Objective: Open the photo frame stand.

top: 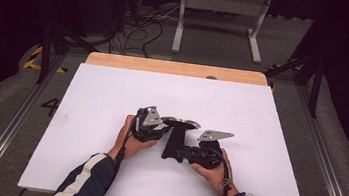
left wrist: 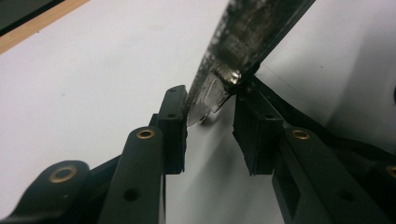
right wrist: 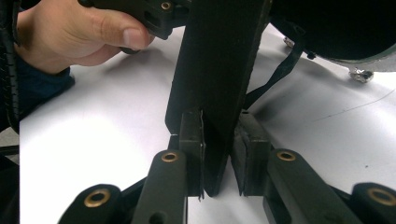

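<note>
Your right tongs (right wrist: 218,156), at lower centre of the right gripper view, are clamped on the flat black handle (right wrist: 219,70), both pads pressing its lower end. In the high view these tongs (top: 182,153) sit just right of centre, the handle (top: 174,141) running up to a round metal disc (top: 181,123) held above the white table (top: 112,95).

Your left tongs (left wrist: 208,133), at centre of the left gripper view, straddle the disc's shiny, worn rim (left wrist: 219,84); the left pad lies against it, but a gap shows before the right pad, so the jaws stand apart, not clamped. Your left hand (right wrist: 74,35) fills the upper left of the right gripper view.
</note>
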`<act>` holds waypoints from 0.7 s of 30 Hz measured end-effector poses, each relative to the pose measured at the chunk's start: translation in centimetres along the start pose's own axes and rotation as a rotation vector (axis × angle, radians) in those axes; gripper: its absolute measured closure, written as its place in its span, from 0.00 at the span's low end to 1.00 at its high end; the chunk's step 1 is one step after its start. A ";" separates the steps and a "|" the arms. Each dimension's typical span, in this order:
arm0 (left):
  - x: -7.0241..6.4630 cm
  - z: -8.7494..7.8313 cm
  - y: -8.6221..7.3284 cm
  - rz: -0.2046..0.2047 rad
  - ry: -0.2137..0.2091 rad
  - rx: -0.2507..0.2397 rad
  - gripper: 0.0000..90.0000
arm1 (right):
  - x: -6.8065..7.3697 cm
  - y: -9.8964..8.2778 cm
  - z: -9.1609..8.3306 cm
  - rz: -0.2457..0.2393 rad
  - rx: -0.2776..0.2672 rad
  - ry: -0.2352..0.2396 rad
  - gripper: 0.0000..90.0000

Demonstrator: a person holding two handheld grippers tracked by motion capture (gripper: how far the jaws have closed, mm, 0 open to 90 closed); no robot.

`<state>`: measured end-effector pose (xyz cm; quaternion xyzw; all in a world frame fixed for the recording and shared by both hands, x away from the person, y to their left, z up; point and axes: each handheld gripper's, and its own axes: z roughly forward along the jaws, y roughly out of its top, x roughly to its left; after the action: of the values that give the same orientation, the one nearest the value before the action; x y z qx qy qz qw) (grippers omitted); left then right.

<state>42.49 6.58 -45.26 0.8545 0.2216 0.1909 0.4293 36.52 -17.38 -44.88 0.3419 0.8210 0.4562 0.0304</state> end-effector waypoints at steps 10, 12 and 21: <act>0.4 -0.2 -0.1 -0.033 0.003 -0.001 0.68 | 0.1 0.0 -0.1 -0.022 0.004 -0.024 0.87; 0.6 -0.4 -0.2 -0.039 0.000 -0.004 0.66 | 0.2 0.0 -0.2 -0.028 0.005 -0.029 0.87; 0.9 -2.4 -0.2 -0.027 0.010 -0.021 0.61 | 0.3 0.0 -0.7 -0.045 0.003 -0.061 0.88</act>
<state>41.94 8.71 -43.99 0.8459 0.2333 0.1917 0.4396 36.01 -17.67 -44.44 0.3370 0.8280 0.4434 0.0652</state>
